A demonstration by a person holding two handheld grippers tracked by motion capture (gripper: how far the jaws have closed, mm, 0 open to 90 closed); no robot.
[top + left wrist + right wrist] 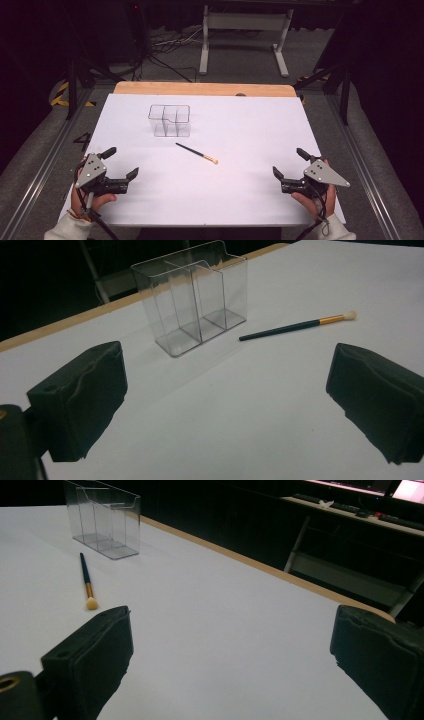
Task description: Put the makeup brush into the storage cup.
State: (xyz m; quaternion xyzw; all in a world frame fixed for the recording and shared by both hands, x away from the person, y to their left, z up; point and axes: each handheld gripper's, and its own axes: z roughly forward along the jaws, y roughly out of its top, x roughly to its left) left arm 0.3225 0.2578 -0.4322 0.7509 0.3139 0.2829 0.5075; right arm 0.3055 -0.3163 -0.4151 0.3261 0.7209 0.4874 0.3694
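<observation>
My left gripper [121,162] and right gripper [288,162] sit wide open near the table's [240,200] front corners; a brush [196,153] lies mid-table before the clear organizer [170,120].

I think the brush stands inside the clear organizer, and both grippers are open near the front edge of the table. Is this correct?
Not quite. The brush lies flat on the table, just in front of the clear organizer, not inside it; the high view shows this. The left gripper and right gripper are indeed open near the front edge.
</observation>
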